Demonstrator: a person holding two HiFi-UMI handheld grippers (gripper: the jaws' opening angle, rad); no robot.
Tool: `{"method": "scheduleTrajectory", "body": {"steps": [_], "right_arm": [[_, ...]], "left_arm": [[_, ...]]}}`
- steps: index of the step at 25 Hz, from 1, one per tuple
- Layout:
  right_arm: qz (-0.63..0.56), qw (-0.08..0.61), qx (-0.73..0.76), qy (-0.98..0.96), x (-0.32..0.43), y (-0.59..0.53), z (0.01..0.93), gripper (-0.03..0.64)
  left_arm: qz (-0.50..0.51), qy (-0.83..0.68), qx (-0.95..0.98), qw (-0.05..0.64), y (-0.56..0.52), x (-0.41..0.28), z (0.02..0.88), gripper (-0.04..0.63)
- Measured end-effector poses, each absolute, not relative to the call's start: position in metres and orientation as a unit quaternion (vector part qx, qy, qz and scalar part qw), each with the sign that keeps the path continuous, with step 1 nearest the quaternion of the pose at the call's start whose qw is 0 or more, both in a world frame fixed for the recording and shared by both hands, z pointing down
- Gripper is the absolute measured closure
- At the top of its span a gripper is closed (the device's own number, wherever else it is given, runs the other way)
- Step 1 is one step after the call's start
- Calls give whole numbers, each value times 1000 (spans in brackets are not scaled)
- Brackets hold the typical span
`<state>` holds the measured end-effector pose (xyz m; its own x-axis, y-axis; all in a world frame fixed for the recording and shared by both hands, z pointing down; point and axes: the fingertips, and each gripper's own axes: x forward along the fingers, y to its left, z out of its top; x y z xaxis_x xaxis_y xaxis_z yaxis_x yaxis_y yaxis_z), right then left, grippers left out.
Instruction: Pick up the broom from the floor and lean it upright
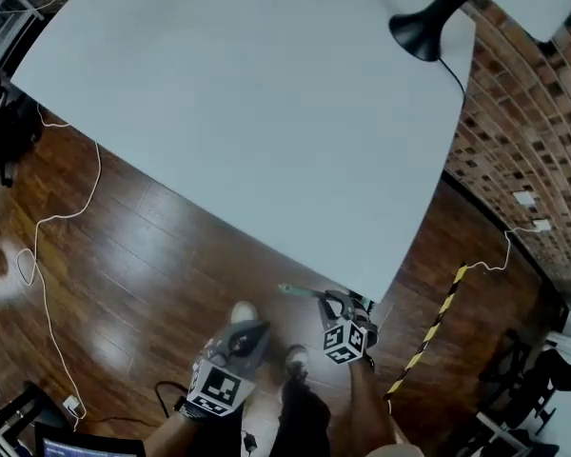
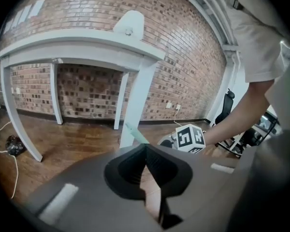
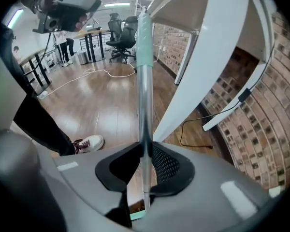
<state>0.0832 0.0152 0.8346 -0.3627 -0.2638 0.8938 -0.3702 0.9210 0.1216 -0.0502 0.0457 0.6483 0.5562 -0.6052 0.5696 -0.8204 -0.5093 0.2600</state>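
Wood floor (image 1: 152, 255) beside the white tabletop (image 1: 266, 112): the broom (image 3: 144, 81) is clenched by its pole in my right claw (image 3: 146, 151), long axis running straight out past the tips toward the tabletop's edge, green end foremost. My left claw (image 2: 145, 149), closed on nothing, hangs just beside; the brush head is hidden.

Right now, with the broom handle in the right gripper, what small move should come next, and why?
Probably tip the broom handle toward upright. The right gripper is shut on it, yet in the head view its green end points sideways, and the white table to lean on stands just ahead.
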Motion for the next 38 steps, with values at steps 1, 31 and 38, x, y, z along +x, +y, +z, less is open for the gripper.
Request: {"method": "scheduleTrajectory", "body": {"steps": [1, 31, 38], "right_arm": [[50, 521, 195, -829, 89, 14, 823, 528], [73, 406, 342, -844, 166, -199, 708, 525], [75, 414, 324, -848, 151, -231, 713, 523]], "left_arm": [[209, -411, 850, 256, 42, -42, 640, 595], [216, -428, 848, 227, -32, 73, 572, 595], [213, -430, 850, 217, -32, 84, 567, 595]]}}
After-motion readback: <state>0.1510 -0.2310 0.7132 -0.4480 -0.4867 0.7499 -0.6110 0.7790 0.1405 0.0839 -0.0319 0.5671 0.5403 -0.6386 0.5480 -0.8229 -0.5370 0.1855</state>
